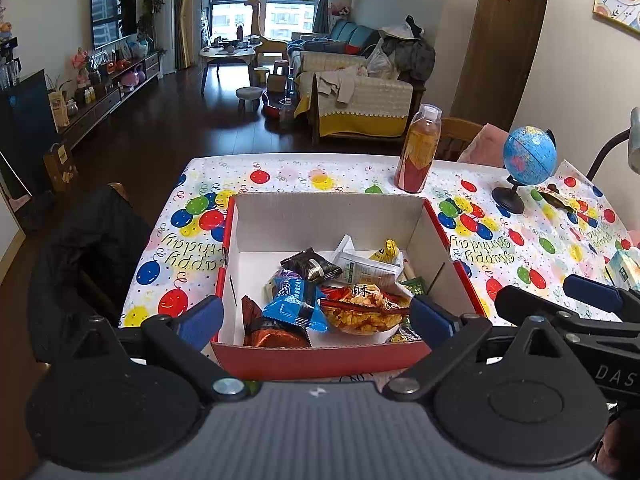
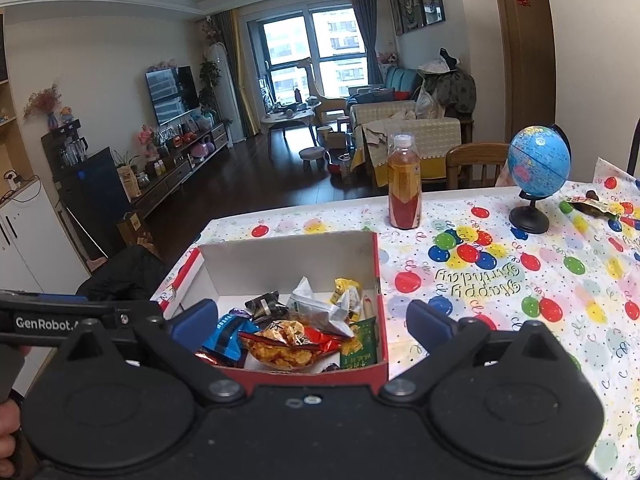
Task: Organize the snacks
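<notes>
1. Left gripper (image 1: 316,316): jaws spread wide and released, nothing between them. Blue pads sit on either side of the near end of the box, above its front wall.
2. Right gripper (image 2: 312,322): jaws likewise parted and holding nothing, poised over the near right corner of the box. Its blue-tipped fingers also show at the right edge of the left wrist view.
3. Red cardboard box (image 1: 320,360), white inside, rests on the tabletop (image 1: 520,260), which wears a balloon-print birthday cloth.
4. Snacks lie heaped in the near half of the box: a blue packet (image 1: 296,310) at front left, a red-brown packet (image 1: 272,332) under it, a clear bag of orange crisps (image 1: 364,312) at front centre, a green packet (image 2: 360,344) against the right wall.
5. Behind these: a dark striped packet (image 1: 312,266), a white pouch (image 1: 364,266), a yellow packet (image 1: 388,252). The far half of the box floor is bare.
6. Beyond the box: an upright bottle of amber drink (image 1: 418,148) with a red label, well apart from it.
7. Farther right: a small blue globe (image 1: 528,156) on a black stand, and a loose dark wrapper (image 2: 592,204) just beside it on the cloth.
</notes>
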Action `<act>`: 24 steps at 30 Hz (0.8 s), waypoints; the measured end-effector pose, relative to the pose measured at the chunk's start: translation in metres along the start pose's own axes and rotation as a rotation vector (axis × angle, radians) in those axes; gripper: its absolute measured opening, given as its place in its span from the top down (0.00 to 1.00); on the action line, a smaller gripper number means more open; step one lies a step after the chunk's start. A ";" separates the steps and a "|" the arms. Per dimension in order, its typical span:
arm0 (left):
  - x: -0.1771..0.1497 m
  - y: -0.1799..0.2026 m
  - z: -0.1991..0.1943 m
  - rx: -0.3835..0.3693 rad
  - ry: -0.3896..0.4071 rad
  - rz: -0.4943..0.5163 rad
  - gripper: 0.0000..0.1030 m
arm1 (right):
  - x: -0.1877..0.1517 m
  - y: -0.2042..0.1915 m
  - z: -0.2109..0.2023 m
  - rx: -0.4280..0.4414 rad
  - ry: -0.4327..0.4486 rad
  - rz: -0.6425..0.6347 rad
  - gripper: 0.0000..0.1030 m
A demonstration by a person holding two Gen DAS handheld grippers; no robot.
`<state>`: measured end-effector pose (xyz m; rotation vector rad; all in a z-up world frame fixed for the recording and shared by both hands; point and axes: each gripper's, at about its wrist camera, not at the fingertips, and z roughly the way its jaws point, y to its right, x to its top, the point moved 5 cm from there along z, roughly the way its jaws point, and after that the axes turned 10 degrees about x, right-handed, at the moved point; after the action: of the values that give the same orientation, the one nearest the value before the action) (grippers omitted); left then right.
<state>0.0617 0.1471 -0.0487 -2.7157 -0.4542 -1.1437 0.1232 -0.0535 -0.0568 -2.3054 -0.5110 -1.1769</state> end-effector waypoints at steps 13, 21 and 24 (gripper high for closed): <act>-0.001 0.003 0.001 -0.002 0.005 -0.001 0.03 | 0.001 0.001 0.002 -0.009 -0.005 -0.007 0.02; 0.000 0.004 0.002 -0.003 0.005 0.001 0.03 | 0.001 0.001 0.001 -0.014 -0.004 -0.014 0.02; 0.000 0.005 0.001 -0.005 0.005 0.001 0.03 | 0.001 0.002 0.000 -0.018 -0.002 -0.012 0.02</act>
<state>0.0637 0.1429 -0.0494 -2.7166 -0.4494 -1.1520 0.1244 -0.0549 -0.0568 -2.3219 -0.5173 -1.1893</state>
